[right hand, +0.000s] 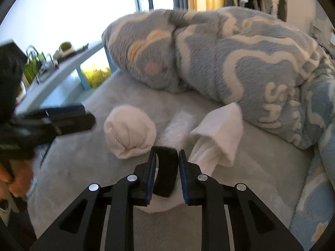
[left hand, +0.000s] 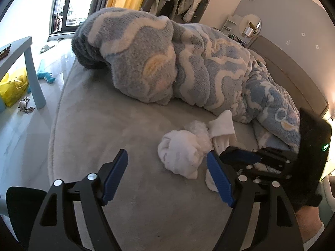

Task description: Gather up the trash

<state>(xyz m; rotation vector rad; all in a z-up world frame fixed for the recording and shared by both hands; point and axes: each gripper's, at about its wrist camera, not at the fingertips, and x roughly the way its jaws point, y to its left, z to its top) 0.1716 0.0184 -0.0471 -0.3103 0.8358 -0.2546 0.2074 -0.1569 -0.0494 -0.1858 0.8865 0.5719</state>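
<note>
White crumpled tissues lie on the grey bed (left hand: 94,138): a rolled ball (left hand: 180,154) (right hand: 129,130), a fluffy wad (left hand: 199,129) (right hand: 180,125) and a folded piece (left hand: 223,128) (right hand: 219,138). My left gripper (left hand: 167,179) is open, just in front and left of the ball; it shows blurred at the left of the right wrist view (right hand: 69,118). My right gripper (right hand: 166,171) is shut on a small black object (right hand: 165,171), low over a white tissue (right hand: 161,204) on the bed; it shows at the right of the left wrist view (left hand: 251,159).
A fluffy blue and white blanket (left hand: 167,62) (right hand: 230,62) is heaped behind the tissues. A light blue table (left hand: 18,56) (right hand: 62,71) stands left of the bed, with a yellow bag (left hand: 12,85) and small items on the floor beneath.
</note>
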